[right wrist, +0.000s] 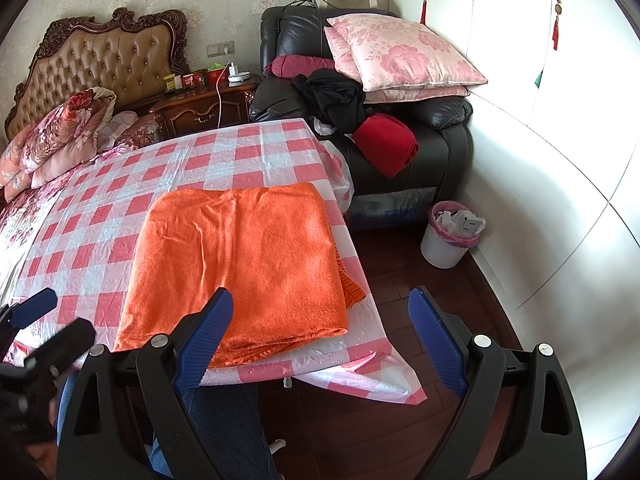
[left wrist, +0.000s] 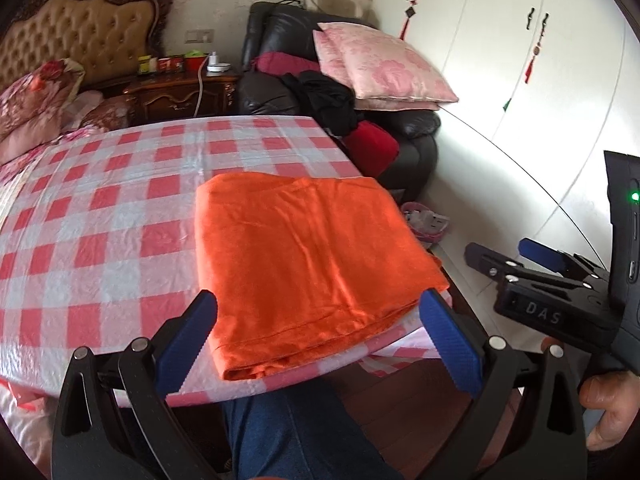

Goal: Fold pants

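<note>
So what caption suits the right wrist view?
Open right tongs hover over folded orange pants on the checkered table.

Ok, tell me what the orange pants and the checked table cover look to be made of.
Orange pants: soft matte knit, probably cotton jersey; fine fuzzy texture, limp creases, stitched hem.
Checked table cover: likely thin plastic sheet; glossy highlights, crinkly wrinkles, slightly see-through at the overhanging corner.

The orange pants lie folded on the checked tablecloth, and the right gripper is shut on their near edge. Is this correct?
Not quite. The orange pants do lie folded on the checked tablecloth, but the right gripper is open and holds nothing; its jaws stand wide apart, as the right wrist view shows.
</note>
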`<act>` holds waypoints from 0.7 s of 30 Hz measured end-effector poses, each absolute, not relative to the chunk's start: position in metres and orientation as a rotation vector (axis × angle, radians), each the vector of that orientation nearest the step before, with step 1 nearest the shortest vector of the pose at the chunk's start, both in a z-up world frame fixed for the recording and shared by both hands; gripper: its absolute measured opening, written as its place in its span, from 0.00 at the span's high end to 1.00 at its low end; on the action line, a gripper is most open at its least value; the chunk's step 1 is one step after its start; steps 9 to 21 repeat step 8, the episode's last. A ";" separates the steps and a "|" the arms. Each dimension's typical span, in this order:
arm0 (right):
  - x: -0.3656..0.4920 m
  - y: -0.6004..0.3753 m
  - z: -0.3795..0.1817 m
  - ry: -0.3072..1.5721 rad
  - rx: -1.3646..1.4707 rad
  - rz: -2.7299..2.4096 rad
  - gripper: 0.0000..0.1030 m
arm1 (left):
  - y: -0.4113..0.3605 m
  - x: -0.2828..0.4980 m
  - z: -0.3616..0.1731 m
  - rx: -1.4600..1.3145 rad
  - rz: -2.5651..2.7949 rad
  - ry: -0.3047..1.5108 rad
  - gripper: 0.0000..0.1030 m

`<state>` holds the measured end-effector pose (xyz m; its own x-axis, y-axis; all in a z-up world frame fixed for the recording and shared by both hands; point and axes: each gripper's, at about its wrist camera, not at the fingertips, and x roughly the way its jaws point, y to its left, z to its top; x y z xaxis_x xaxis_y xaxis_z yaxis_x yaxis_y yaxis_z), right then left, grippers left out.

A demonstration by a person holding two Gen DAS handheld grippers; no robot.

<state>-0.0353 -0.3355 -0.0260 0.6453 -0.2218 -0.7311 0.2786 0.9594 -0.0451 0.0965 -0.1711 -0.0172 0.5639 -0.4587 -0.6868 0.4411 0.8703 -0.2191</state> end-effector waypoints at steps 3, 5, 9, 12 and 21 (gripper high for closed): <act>-0.032 -0.336 -0.029 0.826 0.085 -0.303 0.16 | -0.168 0.105 -0.020 -0.089 -0.617 0.851 0.02; -0.027 -0.338 -0.034 0.835 0.101 -0.314 0.16 | -0.147 0.109 -0.014 -0.094 -0.593 0.800 0.02; -0.019 -0.343 -0.042 0.838 0.126 -0.327 0.16 | -0.048 0.127 -0.013 -0.191 -0.407 0.733 0.02; -0.019 -0.343 -0.042 0.838 0.126 -0.327 0.16 | -0.048 0.127 -0.013 -0.191 -0.407 0.733 0.02; -0.019 -0.343 -0.042 0.838 0.126 -0.327 0.16 | -0.048 0.127 -0.013 -0.191 -0.407 0.733 0.02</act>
